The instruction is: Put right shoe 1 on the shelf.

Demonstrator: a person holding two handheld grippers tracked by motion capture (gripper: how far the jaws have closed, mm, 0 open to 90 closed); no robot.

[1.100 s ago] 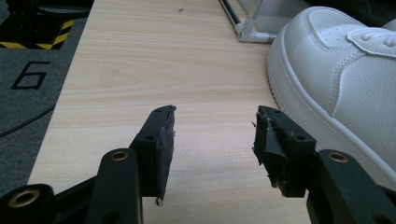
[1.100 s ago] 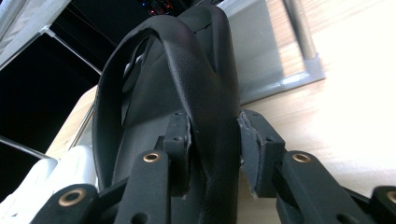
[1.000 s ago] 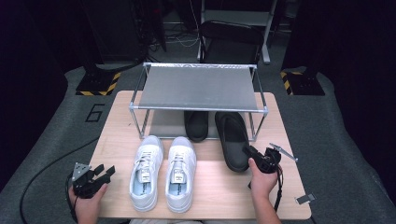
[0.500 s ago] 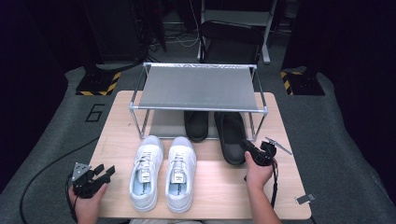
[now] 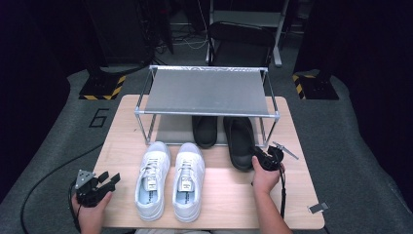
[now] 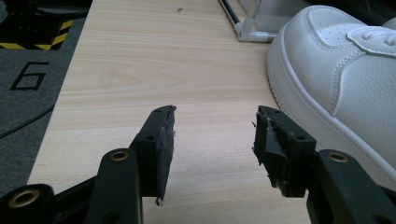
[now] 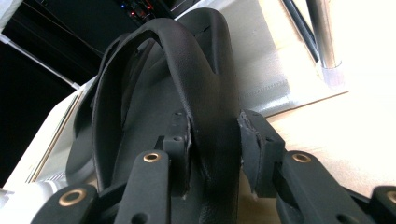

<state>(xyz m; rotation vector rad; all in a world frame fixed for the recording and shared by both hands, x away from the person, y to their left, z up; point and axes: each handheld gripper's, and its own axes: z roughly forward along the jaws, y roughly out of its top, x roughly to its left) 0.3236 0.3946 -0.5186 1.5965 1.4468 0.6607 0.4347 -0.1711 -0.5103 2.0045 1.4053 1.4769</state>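
the right black slipper point(image 5: 241, 141) lies on the desk point(image 5: 229, 187) with its toe under the metal shoe rack point(image 5: 207, 92) and its heel sticking out toward the person. the right claw point(image 5: 262, 158) sits at that heel's right edge; in the right gripper view the slipper's rim point(image 7: 212, 126) stands between the two jaws, one pad point(image 7: 180, 144) inside against it and the other point(image 7: 254, 140) just outside, so the jaws are closing on the rim, though a firm clamp cannot be told. just left of it, further under the rack, lies the left black slipper point(image 5: 205, 130). a rack leg point(image 5: 265, 134) stands right beside the held slipper, near the claw. in front of the rack a pair of white sneakers point(image 5: 170, 178) sits side by side, toes toward the rack. the right hand point(image 5: 265, 178) reaches forward from the desk's near edge. the left claw point(image 5: 108, 179) rests low at the desk's near left corner, jaws apart and holding nothing, with the left sneaker point(image 6: 336, 79) just beside its right jaw.
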